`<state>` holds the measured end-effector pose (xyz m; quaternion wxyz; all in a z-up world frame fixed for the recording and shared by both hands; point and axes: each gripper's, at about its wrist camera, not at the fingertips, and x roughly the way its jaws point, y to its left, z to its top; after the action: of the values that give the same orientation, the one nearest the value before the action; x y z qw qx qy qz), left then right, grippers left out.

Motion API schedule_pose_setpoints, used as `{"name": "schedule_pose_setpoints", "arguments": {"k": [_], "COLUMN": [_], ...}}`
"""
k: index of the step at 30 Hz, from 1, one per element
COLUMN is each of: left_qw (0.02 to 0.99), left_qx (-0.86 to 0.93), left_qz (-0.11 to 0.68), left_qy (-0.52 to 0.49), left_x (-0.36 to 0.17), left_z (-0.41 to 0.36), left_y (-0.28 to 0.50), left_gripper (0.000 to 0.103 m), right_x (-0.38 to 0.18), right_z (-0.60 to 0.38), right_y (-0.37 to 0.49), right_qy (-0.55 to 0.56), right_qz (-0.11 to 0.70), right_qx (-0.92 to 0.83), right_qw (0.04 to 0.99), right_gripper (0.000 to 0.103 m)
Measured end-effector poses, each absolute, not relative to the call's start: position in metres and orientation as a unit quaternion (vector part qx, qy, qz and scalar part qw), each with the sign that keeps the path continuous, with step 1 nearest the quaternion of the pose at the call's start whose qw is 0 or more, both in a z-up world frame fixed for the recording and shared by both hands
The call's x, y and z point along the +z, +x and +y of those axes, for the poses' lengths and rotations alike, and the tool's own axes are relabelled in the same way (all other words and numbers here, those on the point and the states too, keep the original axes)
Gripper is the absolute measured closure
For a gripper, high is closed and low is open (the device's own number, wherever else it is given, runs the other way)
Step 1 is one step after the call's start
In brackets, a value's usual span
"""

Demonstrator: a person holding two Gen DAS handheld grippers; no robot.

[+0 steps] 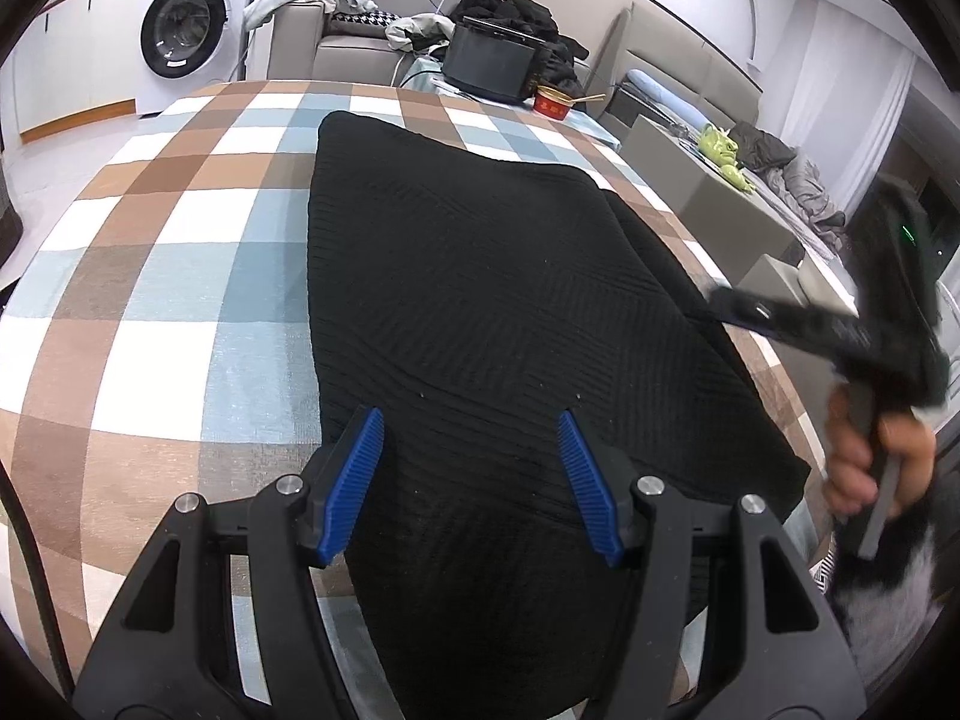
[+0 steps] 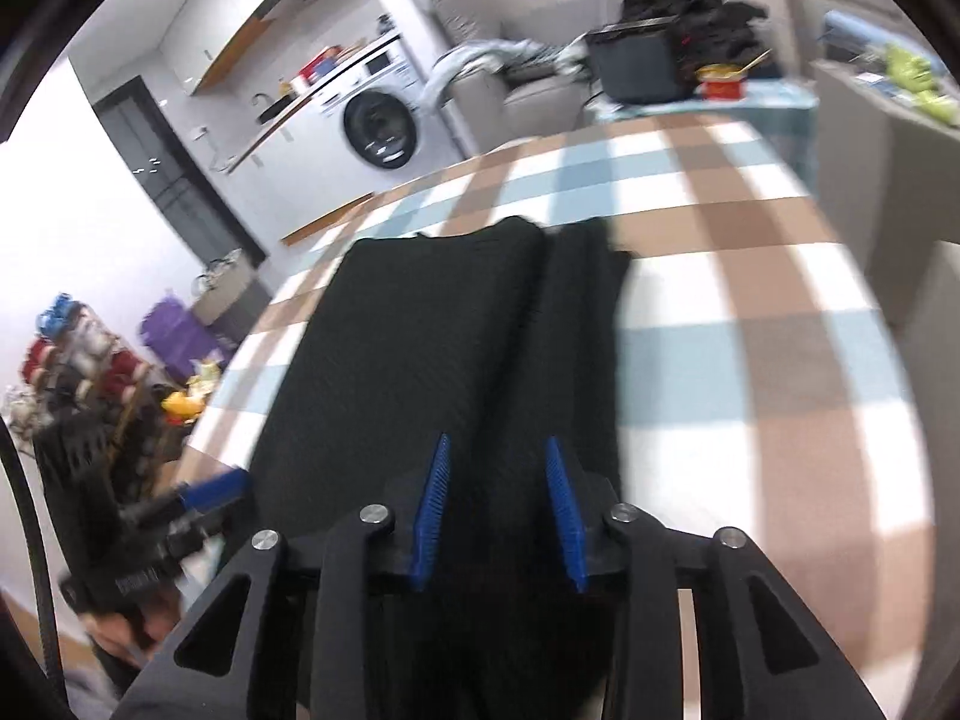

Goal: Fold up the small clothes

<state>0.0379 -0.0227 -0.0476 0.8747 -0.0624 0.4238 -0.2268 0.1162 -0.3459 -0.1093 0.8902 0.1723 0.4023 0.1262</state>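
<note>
Since the left gripper hangs half open and the right gripper narrowly parted, neither holding the black garment lying folded on the checked cloth, a careless pinch could catch one layer and undo the fold.

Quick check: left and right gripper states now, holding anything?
Left gripper: open, holding nothing, over the black garment.
Right gripper: open, nothing gripped.
</note>
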Motion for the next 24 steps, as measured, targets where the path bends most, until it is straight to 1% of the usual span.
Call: {"name": "schedule_pose_setpoints", "arguments": {"k": [4,5,6,7,10,13,16,18,19,21,23,24], "left_qw": [0.874,0.873,0.873,0.873,0.875,0.876,0.875,0.874,0.875,0.876,0.877,0.877], "left_qx": [-0.227,-0.227,-0.227,-0.227,-0.225,-0.224,-0.222,-0.221,-0.219,-0.218,-0.218,-0.217], "left_qz": [0.426,0.427,0.427,0.427,0.423,0.422,0.425,0.427,0.428,0.427,0.424,0.424], "left_qy": [-0.062,-0.061,-0.062,-0.062,-0.065,-0.069,-0.067,-0.065,-0.063,-0.061,-0.063,-0.064], "left_x": [-0.049,-0.049,-0.049,-0.048,-0.046,-0.046,-0.048,-0.049,-0.049,-0.049,-0.048,-0.047], "left_z": [-0.021,-0.020,-0.019,-0.018,-0.014,-0.011,-0.011,-0.011,-0.011,-0.010,-0.008,-0.008], "left_y": [0.039,0.039,0.040,0.040,0.040,0.040,0.040,0.039,0.038,0.036,0.035,0.036], "left_gripper": [0.045,0.045,0.045,0.045,0.045,0.045,0.045,0.045,0.045,0.045,0.045,0.045], "right_x": [-0.127,-0.133,-0.134,-0.131,-0.108,-0.094,-0.112,-0.129,-0.131,-0.127,-0.120,-0.119], "right_z": [-0.335,-0.334,-0.332,-0.328,-0.318,-0.317,-0.319,-0.322,-0.326,-0.336,-0.345,-0.348], "right_y": [0.162,0.174,0.180,0.184,0.178,0.175,0.183,0.192,0.192,0.179,0.160,0.150], "right_qy": [0.185,0.188,0.186,0.173,0.122,0.092,0.073,0.074,0.090,0.110,0.131,0.142], "right_qz": [0.435,0.451,0.456,0.452,0.414,0.405,0.426,0.457,0.458,0.451,0.443,0.439], "right_qx": [0.143,0.135,0.139,0.146,0.151,0.136,0.094,0.088,0.093,0.104,0.123,0.133], "right_qw": [0.870,0.862,0.859,0.863,0.889,0.899,0.897,0.882,0.880,0.879,0.878,0.877], "right_gripper": [0.069,0.076,0.089,0.094,0.097,0.097,0.096,0.092,0.091,0.081,0.073,0.071]}}
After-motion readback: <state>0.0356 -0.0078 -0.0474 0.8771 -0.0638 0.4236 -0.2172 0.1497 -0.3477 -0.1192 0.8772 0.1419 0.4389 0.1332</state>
